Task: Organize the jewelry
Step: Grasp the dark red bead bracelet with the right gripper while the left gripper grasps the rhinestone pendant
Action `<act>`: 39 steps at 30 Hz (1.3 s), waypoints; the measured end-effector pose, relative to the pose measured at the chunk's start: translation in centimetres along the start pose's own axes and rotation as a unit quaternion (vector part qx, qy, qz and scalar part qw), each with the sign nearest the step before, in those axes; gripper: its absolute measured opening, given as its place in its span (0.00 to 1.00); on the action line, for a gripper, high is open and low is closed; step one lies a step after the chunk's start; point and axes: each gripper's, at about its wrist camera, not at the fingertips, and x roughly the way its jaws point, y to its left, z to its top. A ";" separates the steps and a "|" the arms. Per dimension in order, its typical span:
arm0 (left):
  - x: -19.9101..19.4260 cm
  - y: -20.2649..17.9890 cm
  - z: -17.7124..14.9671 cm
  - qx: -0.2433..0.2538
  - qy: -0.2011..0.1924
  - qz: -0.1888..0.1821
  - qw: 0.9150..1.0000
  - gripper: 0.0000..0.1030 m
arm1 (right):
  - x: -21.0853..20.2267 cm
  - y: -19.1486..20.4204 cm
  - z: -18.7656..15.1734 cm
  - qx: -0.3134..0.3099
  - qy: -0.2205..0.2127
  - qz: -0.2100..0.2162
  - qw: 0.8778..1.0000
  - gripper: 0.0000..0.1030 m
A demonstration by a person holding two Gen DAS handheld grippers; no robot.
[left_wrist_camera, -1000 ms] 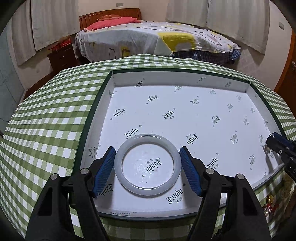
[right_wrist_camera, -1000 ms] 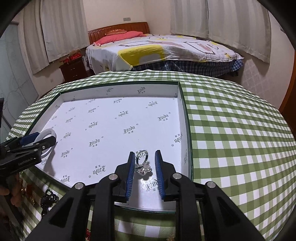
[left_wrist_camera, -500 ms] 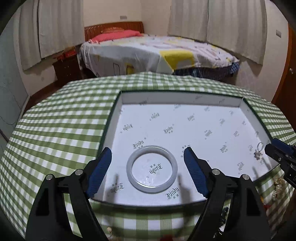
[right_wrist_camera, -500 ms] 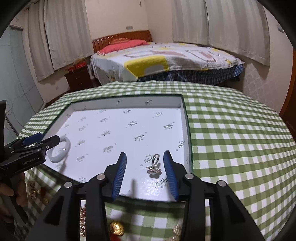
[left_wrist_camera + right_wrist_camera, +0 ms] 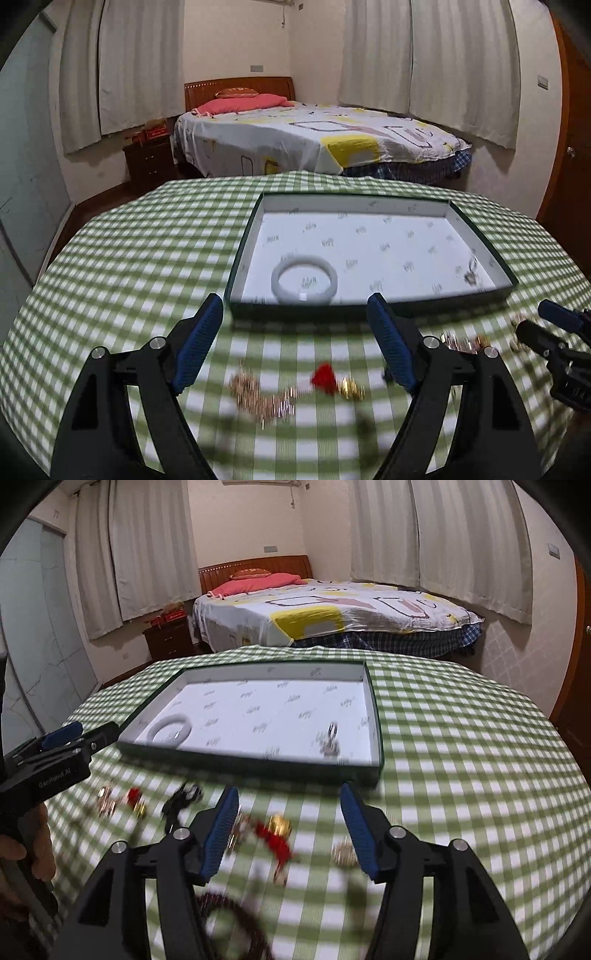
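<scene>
Now both claws pulled back from box [image 5: 476,299] since second ago; left gripper [image 5: 295,343] wide open, empty; right gripper [image 5: 290,827] wide open, empty; white bangle [image 5: 304,280] lies in box near left corner; ring [image 5: 330,741] lies at right side; two pieces stowed; chains, red-and-gold charm [image 5: 275,836] wait on cloth [image 5: 461,775]; likely next pick.

Loose gold chains and red-tasselled trinkets [image 5: 325,380] are lying scattered on the green-checked tablecloth [image 5: 122,280] under my wide-open left claw [image 5: 295,347], crowding the strip before the shallow dark-rimmed white tray [image 5: 369,314]. The tray's low wall is standing across my forward path; its floor beyond the white bangle [image 5: 304,280] is lying mostly bare.
</scene>
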 end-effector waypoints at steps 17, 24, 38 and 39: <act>-4.0 0.6 -6.2 -0.005 0.037 0.005 0.999 0.76 | 0.1 3.2 -6.1 -0.027 0.060 0.033 0.997 0.68; -4.0 -0.3 -6.7 0.003 0.041 -0.006 0.999 0.76 | -0.2 4.1 -6.7 -0.059 0.063 0.012 0.996 0.42; -3.3 -4.7 -7.5 0.051 0.068 -0.043 0.995 0.60 | -1.6 0.2 -6.7 -0.003 0.053 0.015 0.998 0.17; -3.1 -4.8 -7.6 0.052 0.072 -0.046 0.995 0.58 | -1.7 -0.2 -6.7 0.001 0.051 0.014 0.999 0.17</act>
